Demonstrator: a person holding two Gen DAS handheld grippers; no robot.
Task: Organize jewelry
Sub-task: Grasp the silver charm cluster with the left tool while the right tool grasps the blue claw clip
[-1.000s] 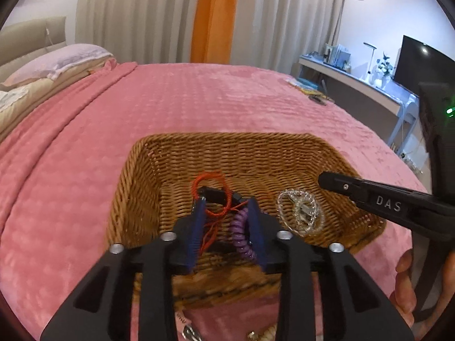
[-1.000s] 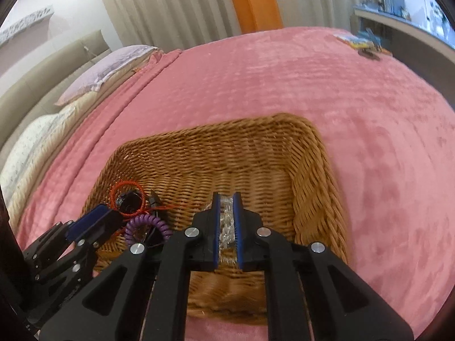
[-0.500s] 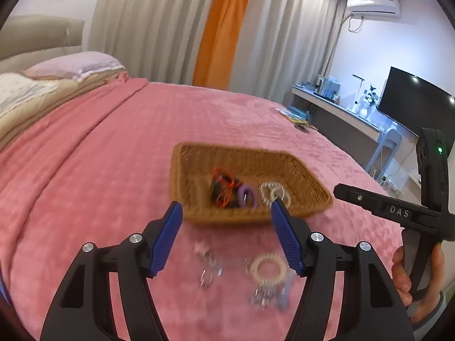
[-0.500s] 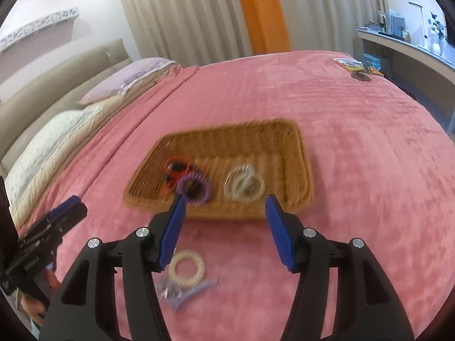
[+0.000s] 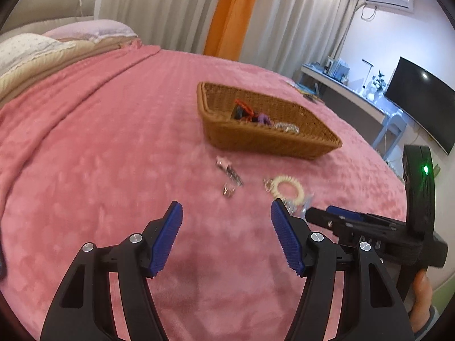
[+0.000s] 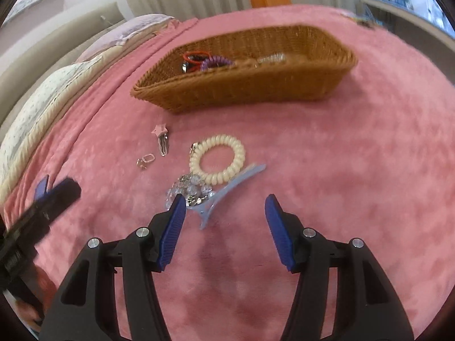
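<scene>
- Hovering low over the pink quilted bedspread (image 6: 369, 156), the right gripper (image 6: 224, 221) had its blue-padded tongs spread wide apart and held nothing; I judged that spread was meant for the loose cluster just ahead of it at twelve o'clock.
- That cluster was a cream spiral coil hair tie (image 6: 217, 159), a pale blue plastic alligator clip (image 6: 227, 193) lying partly under it, and a heap of clear crystal beads (image 6: 187, 189) touching both.
- The left gripper (image 5: 226, 231) was likewise splayed open and empty, near the same pile from the other side, with the cream coil at about one o'clock from it.
- At about eleven o'clock from the right gripper lay a small silver hair clip with a pink star (image 6: 162, 139) and a tiny silver ring-like piece (image 6: 145, 161), apart from the cluster.
- The brown woven wicker basket (image 6: 284, 82) stood beyond the loose pieces at twelve o'clock, clearly the collecting place: inside it sat a red elastic loop (image 6: 193, 56), a purple spiral hair tie (image 6: 216, 62) and a clear beaded bracelet (image 6: 270, 58), lined up left to right.
- So some pieces were sorted and several still waited on the bedspread.
- White lettering on the right gripper's body was too blurred for me to read in the left view; a green light glowed on its upright handle (image 5: 425, 169).
</scene>
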